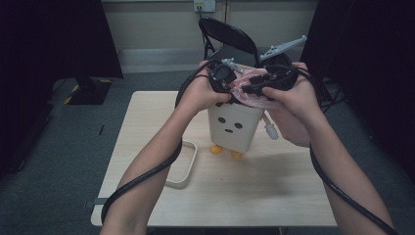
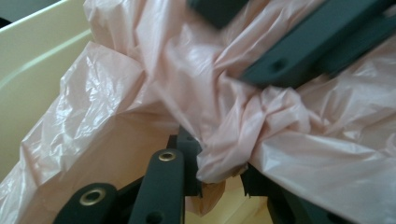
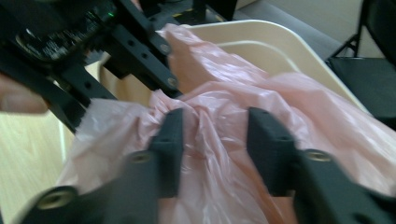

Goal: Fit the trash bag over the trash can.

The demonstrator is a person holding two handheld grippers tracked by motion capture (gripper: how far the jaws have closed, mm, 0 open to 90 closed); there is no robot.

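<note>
Thing: thin pink plastic bag, bunched over the rim of the cream face-painted bin.
Handling: light, soft, slippery, probably tears easily; best gripped at gathered folds.
Left gripper: pinching a bag fold.
Right gripper: jaws part-open around bunched film above the bin.

A staged recording room, more lab than home. Small light-wood table set alone on grey carpet, ringed by black curtains to left and right. Black monitor stand with yellow-and-black hazard tape on the floor at the left. Empty black folding chair against a plain beige wall, wall socket above it. Thick black cables trailing off the table's near edge. On the table, a cream cartoon-faced bin lined with a pink plastic bag.
</note>
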